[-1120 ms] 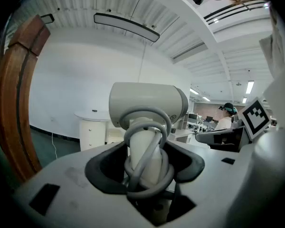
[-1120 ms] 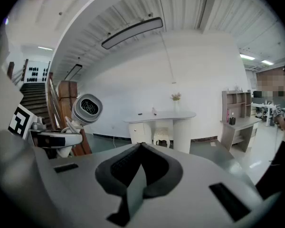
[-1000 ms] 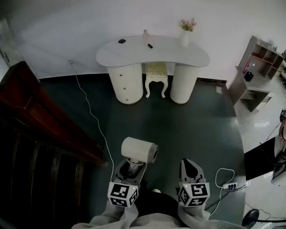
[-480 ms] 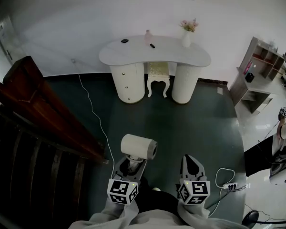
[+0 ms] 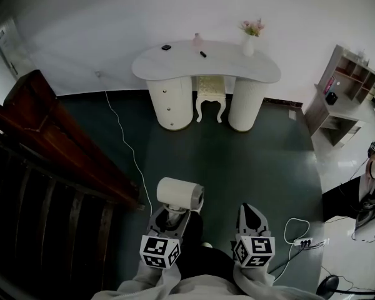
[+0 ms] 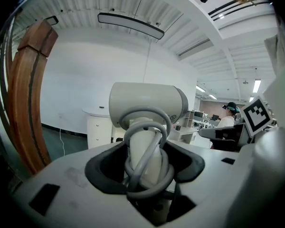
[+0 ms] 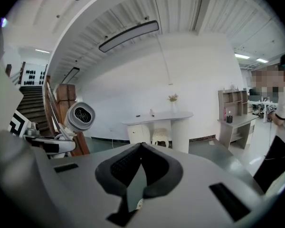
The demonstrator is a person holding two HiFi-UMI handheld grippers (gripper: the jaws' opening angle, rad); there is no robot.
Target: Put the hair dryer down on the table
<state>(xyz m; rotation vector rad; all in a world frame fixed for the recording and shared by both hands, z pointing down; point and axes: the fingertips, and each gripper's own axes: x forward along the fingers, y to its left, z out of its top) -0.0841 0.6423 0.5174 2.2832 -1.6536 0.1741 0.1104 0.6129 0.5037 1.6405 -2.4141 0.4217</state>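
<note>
Two grippers held well short of the white table (image 5: 237, 74), the hair dryer (image 5: 180, 194) in the left one.

Left of the table and nearer the camera runs a dark wooden banister (image 5: 62, 149). A white cable (image 5: 128, 149) trails over the green floor from near the table's left end toward the grippers. Well in front of the table, the left gripper (image 5: 170, 216) has its jaws clamped on the hair dryer's handle, which has the cord looped round it. The pale barrel sits above the jaws, in the air and nowhere near the tabletop. Just to its right, equally far from the table, the right gripper (image 5: 249, 210) has its jaws closed tip to tip with nothing between them. Right of the table stands an open shelf unit (image 5: 344, 80).
</note>
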